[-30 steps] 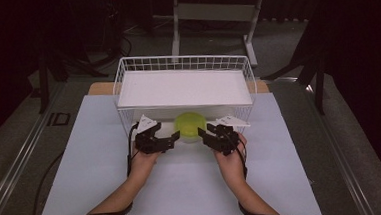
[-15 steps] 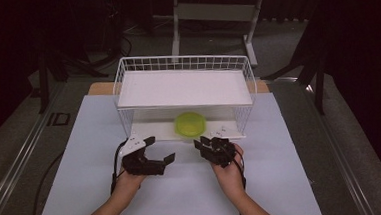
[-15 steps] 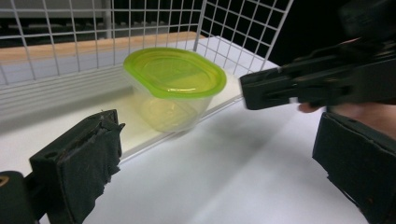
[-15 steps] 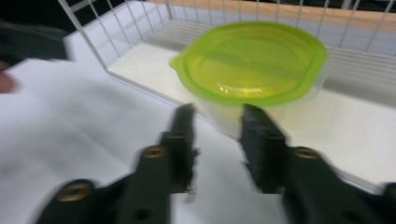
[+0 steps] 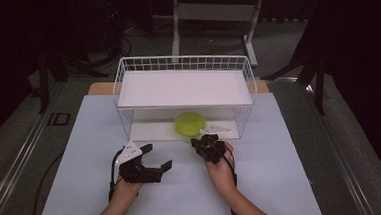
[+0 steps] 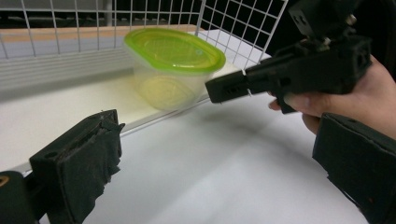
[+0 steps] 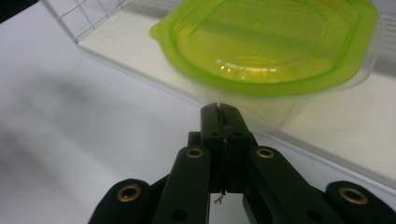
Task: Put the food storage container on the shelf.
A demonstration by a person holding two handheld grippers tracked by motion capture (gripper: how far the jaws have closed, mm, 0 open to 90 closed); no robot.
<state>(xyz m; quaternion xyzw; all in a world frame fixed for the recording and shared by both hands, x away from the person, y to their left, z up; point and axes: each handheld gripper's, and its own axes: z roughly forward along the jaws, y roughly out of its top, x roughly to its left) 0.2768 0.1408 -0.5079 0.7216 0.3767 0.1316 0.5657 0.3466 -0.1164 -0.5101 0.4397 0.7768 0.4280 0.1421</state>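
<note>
A clear tub with a lime-green lid stands on the lower shelf at the front of a white wire rack. My left gripper rests on the white mat to the tub's front left, jaws wide apart and empty. In the left gripper view the tub lies ahead between the open jaws, with the right gripper reaching in from the right. My right gripper sits just in front of the tub. Its jaws have just been closing and are now shut on nothing, a little short of the tub.
The rack has a white upper shelf above the tub and wire walls at the sides. A white mat covers the table. Dark floor, a metal stand and cables lie beyond.
Both grippers have drawn back from the tub's sides toward me, the left one farther and to the left. The right jaws have shut. The tub stays on the shelf.
</note>
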